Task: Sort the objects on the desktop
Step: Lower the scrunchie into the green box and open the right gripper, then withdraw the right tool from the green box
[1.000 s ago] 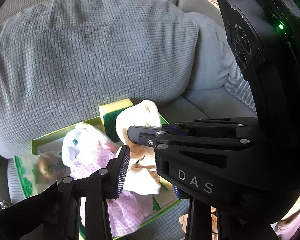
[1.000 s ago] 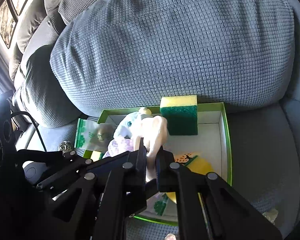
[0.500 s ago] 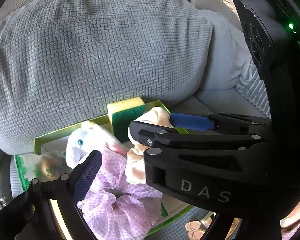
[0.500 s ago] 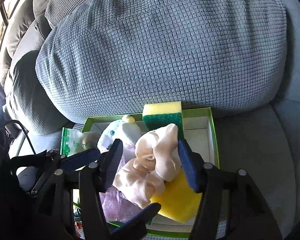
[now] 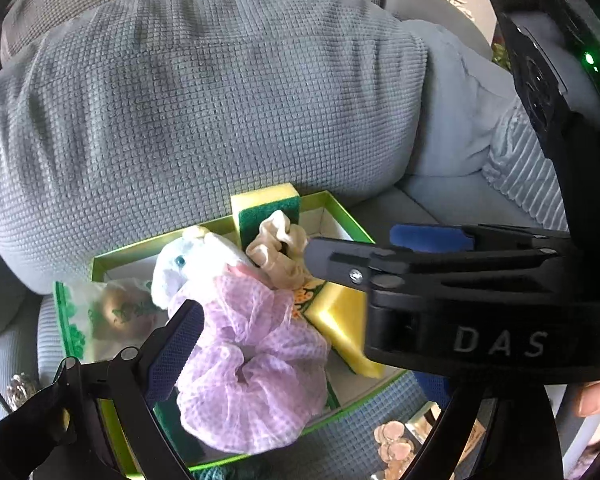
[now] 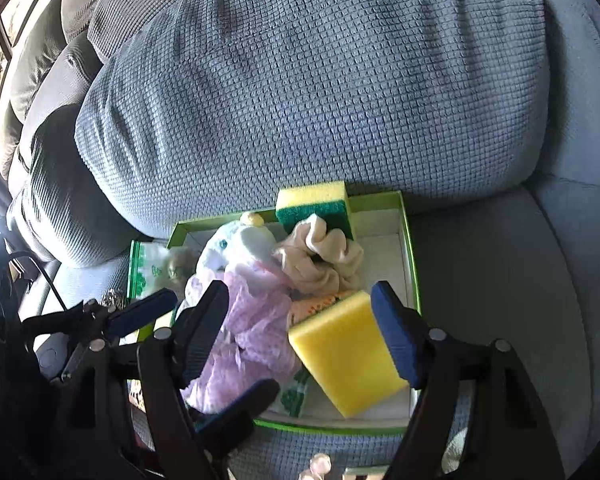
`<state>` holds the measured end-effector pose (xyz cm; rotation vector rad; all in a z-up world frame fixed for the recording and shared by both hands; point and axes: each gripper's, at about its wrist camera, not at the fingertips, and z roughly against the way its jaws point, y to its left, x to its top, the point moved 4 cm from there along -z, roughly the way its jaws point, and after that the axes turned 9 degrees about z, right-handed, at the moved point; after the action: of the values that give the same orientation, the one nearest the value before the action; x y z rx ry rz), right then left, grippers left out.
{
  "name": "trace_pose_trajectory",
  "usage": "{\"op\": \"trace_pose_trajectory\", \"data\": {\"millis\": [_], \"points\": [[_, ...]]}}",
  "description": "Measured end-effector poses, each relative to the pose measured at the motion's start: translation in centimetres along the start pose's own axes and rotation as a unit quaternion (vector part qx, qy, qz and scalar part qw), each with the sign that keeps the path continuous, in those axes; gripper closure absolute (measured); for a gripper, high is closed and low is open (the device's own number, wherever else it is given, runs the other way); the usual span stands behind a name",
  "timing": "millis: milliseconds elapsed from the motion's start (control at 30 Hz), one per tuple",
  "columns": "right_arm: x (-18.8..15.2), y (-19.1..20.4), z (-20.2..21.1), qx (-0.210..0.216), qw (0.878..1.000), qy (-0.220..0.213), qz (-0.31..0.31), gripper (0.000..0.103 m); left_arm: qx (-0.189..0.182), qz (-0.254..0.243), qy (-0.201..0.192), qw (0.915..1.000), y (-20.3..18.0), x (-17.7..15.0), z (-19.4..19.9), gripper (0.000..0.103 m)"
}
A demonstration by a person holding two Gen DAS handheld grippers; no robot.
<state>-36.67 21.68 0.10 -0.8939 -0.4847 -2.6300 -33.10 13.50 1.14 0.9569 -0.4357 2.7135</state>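
A green-rimmed box (image 6: 410, 248) lies on a grey sofa seat. In it are a white plush toy (image 6: 236, 248), a lilac scrunchie (image 5: 252, 360), a cream scrunchie (image 6: 320, 256), a flat yellow sponge (image 6: 340, 352) and an upright yellow-green sponge (image 6: 316, 204) at the back. My right gripper (image 6: 298, 296) hangs over the box with its jaws opening. The pads press on nothing; the yellow sponge lies below its right finger. My left gripper (image 5: 304, 364) is open over the lilac scrunchie. Its right finger is hidden behind the right gripper's black body.
A big grey cushion (image 6: 320, 92) rises right behind the box. A printed plastic bag (image 5: 100, 312) leans at the box's left end. Small pinkish trinkets (image 5: 392, 440) lie on the seat in front. A person's fingertip (image 5: 596, 400) shows at the right edge.
Both grippers were shut at the cream scrunchie and have opened. The scrunchie now lies loose in the box by the green sponge. Both grippers have drawn back a little.
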Motion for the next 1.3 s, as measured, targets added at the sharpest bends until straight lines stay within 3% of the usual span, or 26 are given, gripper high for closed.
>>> {"op": "trace_pose_trajectory", "data": {"millis": [400,733,1300], "points": [[-4.3,0.9,3.1,0.006,1.0,0.021,0.012,0.025,0.024,-0.031,0.013,0.9992,-0.9,-3.5,1.3,0.009],[-7.9,1.6,5.3,0.011,0.999,0.035,0.017,0.018,0.012,-0.052,0.018,0.9984,-2.7,-6.8,3.5,0.009],[-13.5,2.9,7.4,0.023,0.998,0.055,0.015,0.017,0.002,-0.052,0.023,0.9984,-3.2,-11.6,6.5,0.009]]}}
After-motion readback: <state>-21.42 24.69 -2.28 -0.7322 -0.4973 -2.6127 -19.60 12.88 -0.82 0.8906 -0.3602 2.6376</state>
